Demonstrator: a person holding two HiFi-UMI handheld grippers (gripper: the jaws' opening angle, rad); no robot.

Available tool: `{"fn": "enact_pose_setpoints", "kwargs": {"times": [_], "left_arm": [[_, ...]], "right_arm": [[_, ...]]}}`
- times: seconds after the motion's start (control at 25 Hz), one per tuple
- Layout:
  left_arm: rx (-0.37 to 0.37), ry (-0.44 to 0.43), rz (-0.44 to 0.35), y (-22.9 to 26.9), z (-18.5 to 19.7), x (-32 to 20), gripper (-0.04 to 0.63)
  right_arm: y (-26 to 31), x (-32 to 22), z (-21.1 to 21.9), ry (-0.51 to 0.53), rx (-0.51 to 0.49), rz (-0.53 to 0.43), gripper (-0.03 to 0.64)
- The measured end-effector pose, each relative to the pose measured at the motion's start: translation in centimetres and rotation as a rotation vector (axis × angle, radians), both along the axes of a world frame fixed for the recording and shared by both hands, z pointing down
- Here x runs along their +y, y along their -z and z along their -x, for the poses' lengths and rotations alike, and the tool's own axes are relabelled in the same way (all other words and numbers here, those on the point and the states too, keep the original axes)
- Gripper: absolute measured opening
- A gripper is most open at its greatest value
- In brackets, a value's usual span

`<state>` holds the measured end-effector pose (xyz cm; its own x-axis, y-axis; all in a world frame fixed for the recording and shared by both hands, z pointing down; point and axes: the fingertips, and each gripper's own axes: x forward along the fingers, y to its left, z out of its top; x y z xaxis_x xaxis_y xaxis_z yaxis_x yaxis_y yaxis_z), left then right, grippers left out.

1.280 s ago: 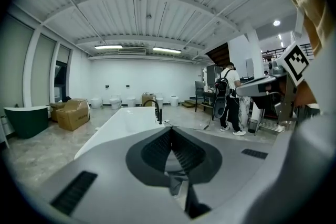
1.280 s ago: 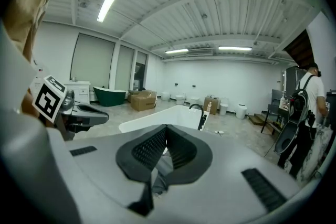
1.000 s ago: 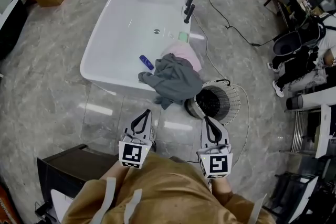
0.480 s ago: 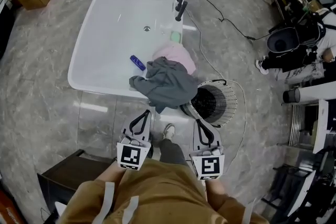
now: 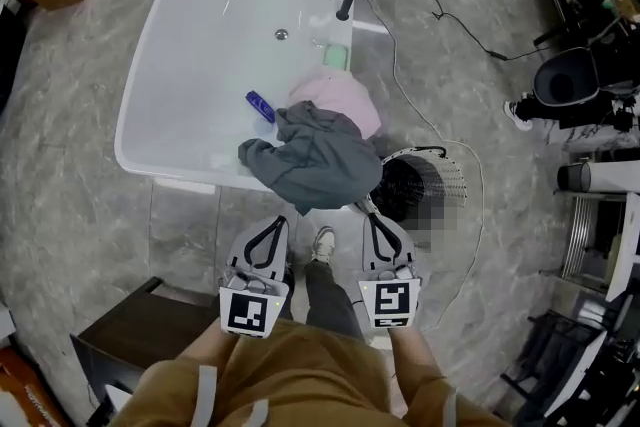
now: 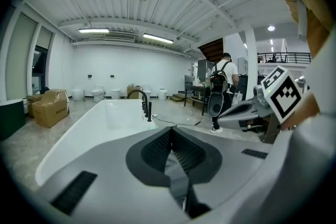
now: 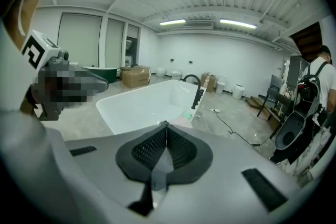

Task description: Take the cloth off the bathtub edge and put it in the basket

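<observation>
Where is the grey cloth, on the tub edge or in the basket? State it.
On the edge. The grey cloth lies crumpled over the bathtub rim, beside the basket, not in it.

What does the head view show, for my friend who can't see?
A grey cloth hangs over the near edge of a white bathtub, beside a wire basket on the floor. The left tongs and right tongs, both shut, point toward it.

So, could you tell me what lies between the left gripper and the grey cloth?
Only bare floor lies between the left gripper and the cloth, as the head view shows.
</observation>
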<state>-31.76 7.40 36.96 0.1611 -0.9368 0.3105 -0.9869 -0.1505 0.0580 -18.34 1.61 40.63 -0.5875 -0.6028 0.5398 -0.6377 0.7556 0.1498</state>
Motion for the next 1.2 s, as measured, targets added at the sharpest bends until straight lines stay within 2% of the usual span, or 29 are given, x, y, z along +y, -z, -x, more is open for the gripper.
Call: {"fn": "enact_pose_setpoints", "kwargs": {"times": [0.12,0.28,0.4,0.56,0.68,0.84,1.0,1.2], "left_arm": [[-0.002,-0.006,0.023,-2.4,-0.6,-1.3,0.006],[0.008,0.005,0.061,-5.9,-1.0,-2.8,0.006],[-0.005,0.002,0.079,-8.5,-1.2,-3.9,0.006],[-0.033,-0.016,0.094,-11.3,-1.7,-5.4,0.006],[-0.022,0.003,0.117,-12.8,-1.7,-5.8,0.006],[0.007,0.042,0.166,-14.6,-1.2,-5.0,0.006],[-0.060,0.000,0.179,-15.3,-1.3,-4.6,0.006],[-0.084,0.000,0.182,-15.8,-0.9,-4.2,0.006]], "right_arm": [[-4.1,-1.9,0.7,0.033,0.022,0.034,0.016],[-9.7,-4.6,1.3,0.038,0.045,0.082,0.094],[-13.7,-7.0,1.2,0.011,0.080,0.082,0.130],[-18.0,-9.8,0.5,-0.050,0.107,0.105,0.211],[-20.9,-10.4,0.7,-0.043,0.113,0.201,0.256],[-23.5,-10.7,1.2,-0.037,0.116,0.311,0.349],[-25.4,-12.0,1.5,-0.062,0.102,0.369,0.434],[-27.8,-11.9,3.7,-0.023,0.071,0.497,0.459]]}}
